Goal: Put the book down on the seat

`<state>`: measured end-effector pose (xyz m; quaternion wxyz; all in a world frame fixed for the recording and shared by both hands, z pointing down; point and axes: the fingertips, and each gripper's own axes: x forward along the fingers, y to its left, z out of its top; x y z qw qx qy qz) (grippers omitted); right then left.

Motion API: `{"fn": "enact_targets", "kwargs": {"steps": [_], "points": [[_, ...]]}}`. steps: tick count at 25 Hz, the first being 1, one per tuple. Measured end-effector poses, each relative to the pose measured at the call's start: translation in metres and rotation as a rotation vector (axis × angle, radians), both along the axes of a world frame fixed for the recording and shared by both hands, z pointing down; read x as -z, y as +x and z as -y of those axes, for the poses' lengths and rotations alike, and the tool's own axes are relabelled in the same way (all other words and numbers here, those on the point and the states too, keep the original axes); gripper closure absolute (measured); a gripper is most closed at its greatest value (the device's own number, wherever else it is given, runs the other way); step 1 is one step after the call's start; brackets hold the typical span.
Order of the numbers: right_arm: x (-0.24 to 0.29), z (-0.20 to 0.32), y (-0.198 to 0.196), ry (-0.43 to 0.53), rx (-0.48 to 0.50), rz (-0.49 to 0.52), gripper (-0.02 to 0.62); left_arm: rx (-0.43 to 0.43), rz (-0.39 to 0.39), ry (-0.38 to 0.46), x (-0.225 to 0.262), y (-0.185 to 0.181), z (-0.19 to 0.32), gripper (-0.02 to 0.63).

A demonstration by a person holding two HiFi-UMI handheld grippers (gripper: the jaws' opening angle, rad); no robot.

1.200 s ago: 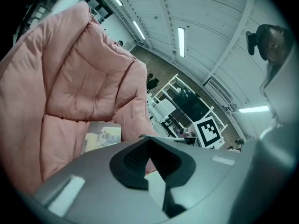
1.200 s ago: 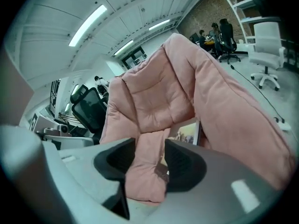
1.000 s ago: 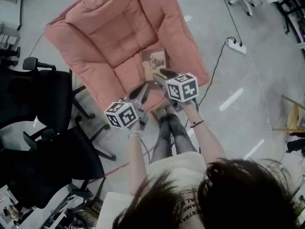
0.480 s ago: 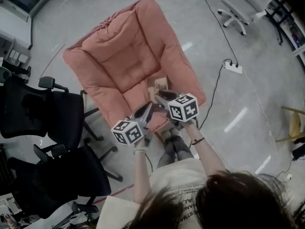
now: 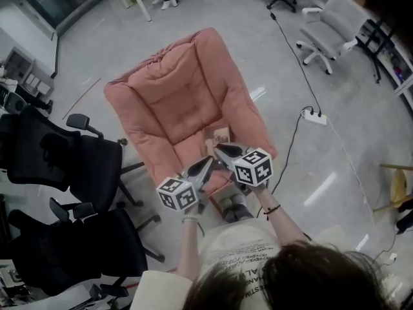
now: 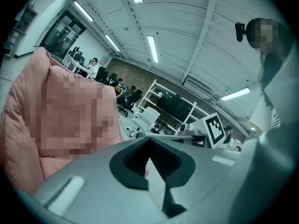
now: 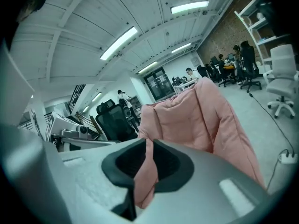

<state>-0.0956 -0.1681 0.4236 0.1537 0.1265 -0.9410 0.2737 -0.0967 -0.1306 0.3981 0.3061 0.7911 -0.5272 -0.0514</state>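
Note:
The book [image 5: 221, 135] lies flat at the front of the pink cushioned chair's seat [image 5: 184, 118], with nothing holding it. Both grippers hang above the seat's front edge, apart from the book. My left gripper [image 5: 208, 163] has its jaw tips together and nothing in them; in the left gripper view [image 6: 149, 141] it faces the chair's padded side. My right gripper [image 5: 219, 149] has just been closing. In the right gripper view [image 7: 148, 141] a narrow gap is left between its jaws, with only the pink chair [image 7: 205, 111] seen through it.
Black office chairs [image 5: 64, 166] stand close at the left. A power strip [image 5: 314, 115] with its cable lies on the grey floor at the right. A white chair [image 5: 329, 28] is at the far right, a wooden frame [image 5: 397, 179] at the right edge.
Both grippers have risen away from the seat and the whole view has pulled back. The right jaws have narrowed. The book stays where it lay on the seat.

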Motion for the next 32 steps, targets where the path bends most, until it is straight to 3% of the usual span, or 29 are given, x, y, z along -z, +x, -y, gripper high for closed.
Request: {"fn": "enact_targets", "kwargs": {"steps": [8, 32], "points": [[0.033, -0.014, 0.009, 0.051, 0.012, 0.060, 0.592, -0.022, 0.037, 0.048, 0.022, 0.012, -0.011, 0.607], [0.070, -0.026, 0.005, 0.148, 0.078, 0.169, 0.592, -0.043, 0.133, 0.140, 0.041, 0.011, -0.019, 0.607]]}}
